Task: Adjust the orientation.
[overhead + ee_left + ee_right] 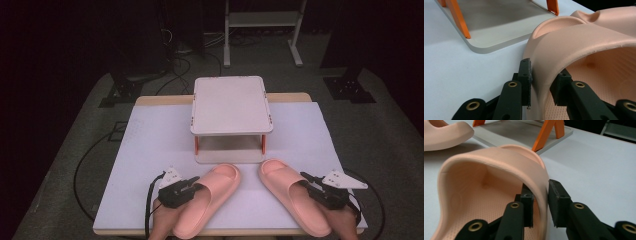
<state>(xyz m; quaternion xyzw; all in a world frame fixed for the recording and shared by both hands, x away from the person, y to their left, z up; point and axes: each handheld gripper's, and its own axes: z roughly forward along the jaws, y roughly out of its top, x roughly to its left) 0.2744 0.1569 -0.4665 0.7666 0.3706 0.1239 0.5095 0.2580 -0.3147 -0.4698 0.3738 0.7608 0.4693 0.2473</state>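
The left gripper (192, 187) pinched the strap edge of the left slipper (207, 197); the right gripper (306, 184) pinched the strap of the right slipper (290, 192). Both slippers lay on the white table cover (150, 145), toes toward the small shelf (231, 102). No readable markings appeared, possibly due to resolution. Grey carpet (380, 150) lay beyond.
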